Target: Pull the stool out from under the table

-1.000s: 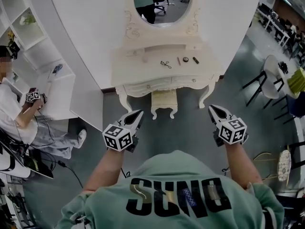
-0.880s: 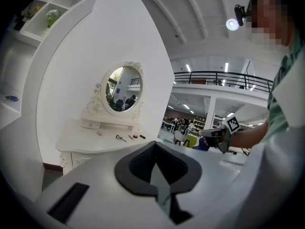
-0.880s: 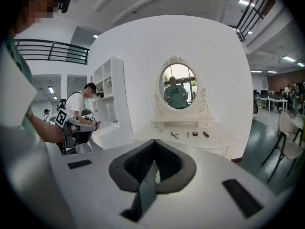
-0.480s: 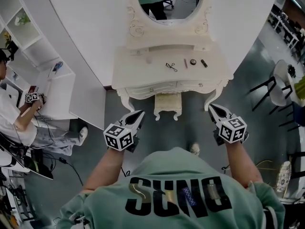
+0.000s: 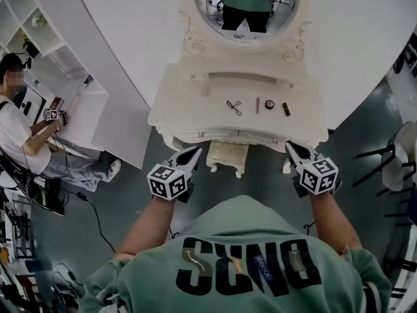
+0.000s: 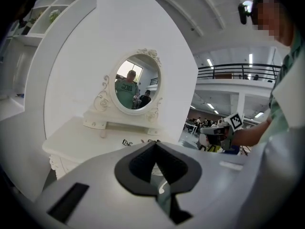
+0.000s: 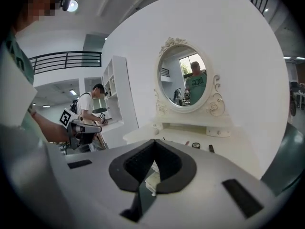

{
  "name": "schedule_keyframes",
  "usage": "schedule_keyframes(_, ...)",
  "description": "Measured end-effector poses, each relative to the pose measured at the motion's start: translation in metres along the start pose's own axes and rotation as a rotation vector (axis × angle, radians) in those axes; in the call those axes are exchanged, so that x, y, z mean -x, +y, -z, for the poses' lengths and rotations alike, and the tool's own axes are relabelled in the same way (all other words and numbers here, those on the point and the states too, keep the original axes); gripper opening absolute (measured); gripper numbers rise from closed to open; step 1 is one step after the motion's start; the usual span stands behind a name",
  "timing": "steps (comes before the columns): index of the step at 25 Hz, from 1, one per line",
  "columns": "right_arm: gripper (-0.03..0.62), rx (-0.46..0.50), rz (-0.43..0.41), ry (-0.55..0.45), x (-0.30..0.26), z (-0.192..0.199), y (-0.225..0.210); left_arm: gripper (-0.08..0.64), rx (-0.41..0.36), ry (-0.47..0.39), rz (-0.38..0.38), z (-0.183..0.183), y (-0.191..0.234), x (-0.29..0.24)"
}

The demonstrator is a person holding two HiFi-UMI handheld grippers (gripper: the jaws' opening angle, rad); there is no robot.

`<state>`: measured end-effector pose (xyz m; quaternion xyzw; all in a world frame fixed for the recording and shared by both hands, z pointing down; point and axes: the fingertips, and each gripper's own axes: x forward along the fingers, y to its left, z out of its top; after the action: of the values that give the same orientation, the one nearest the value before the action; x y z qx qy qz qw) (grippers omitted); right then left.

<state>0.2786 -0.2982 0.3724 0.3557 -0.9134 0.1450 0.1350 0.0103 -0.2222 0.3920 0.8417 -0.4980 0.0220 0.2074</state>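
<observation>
Stool (image 5: 228,156) sits half under the table's (image 5: 189,106) front edge at twelve o'clock, just at three o'clock of the left gripper (image 5: 193,154) and farther off at nine o'clock of the right gripper (image 5: 292,149), both with jaws pressed together, empty.

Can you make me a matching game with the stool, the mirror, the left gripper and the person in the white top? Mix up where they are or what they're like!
1 stool
2 mirror
3 left gripper
4 person in the white top

A jaws shut, nothing held
B sitting at the white desk, far left
C tucked under the dressing table
D oval, at the back of that table

Pairs: 1-C, 2-D, 3-A, 4-B
</observation>
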Motion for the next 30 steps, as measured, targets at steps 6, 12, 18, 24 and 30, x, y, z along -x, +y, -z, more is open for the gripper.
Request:
schedule_keyframes(6,-0.008,0.028,-0.054,0.012,-0.028,-0.002,-0.035,0.000,-0.020,0.073,-0.026,0.014,-0.002,-0.057)
schedule_keyframes(12,-0.008,-0.008,0.010,-0.006,-0.072,0.021,-0.022,0.000,-0.040,0.132,0.021,0.041,0.050,-0.071)
schedule_keyframes(18,-0.008,-0.092,0.122,0.027,-0.109,0.083,-0.005,0.000,-0.060,0.218,0.050,0.101,0.111,-0.087)
schedule_keyframes(24,-0.008,-0.091,0.141,0.089,-0.149,0.158,-0.012,0.000,-0.003,0.285,-0.041,0.191,0.170,-0.111)
schedule_keyframes(30,-0.006,-0.076,0.136,0.099,-0.190,0.222,-0.022,0.000,0.051,0.339,-0.119,0.285,0.234,-0.130)
